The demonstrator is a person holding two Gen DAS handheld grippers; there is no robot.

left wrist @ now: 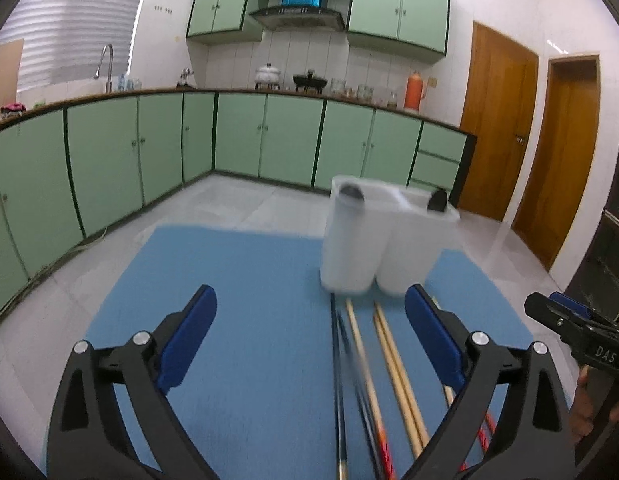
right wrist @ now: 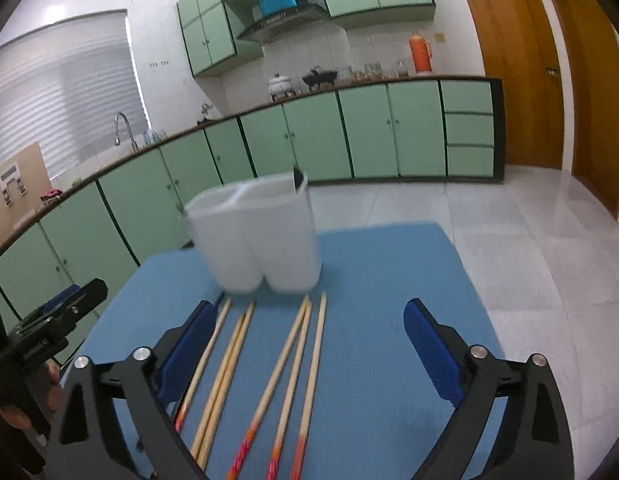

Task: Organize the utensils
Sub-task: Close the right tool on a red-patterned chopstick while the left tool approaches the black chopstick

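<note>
1. Nearest to you, your left gripper (left wrist: 310, 316) hangs over the blue rectangular mat (left wrist: 237, 280) with its jaws spread wide and nothing between the blue pads; your right gripper (right wrist: 309, 330) is likewise wide apart and holds nothing.
2. Only the left wrist view shows the dark thin chopsticks (left wrist: 338, 380) lying left of the pale ones; the right wrist view shows just the light wooden chopsticks with red-orange ends (right wrist: 293, 376), fanned in loose pairs.
3. Each view catches the other gripper at its edge: the right one at the far right of the left view, the left one at the lower left of the right view.
4. All the chopsticks lie flat on the mat, long axes running away from you, narrow tips toward the white plastic two-compartment utensil holder (right wrist: 261, 240) and coloured ends toward you.
5. That holder stands upright just beyond the tips; whether any tip touches its base is blurred. Dark items poke above its rim in the left view (left wrist: 389, 236).
6. To your right the mat lies bare up to its edge, then pale tiled floor (right wrist: 529, 240); beyond stand green base cabinets (left wrist: 237, 136) and brown wooden doors (left wrist: 497, 120).
</note>
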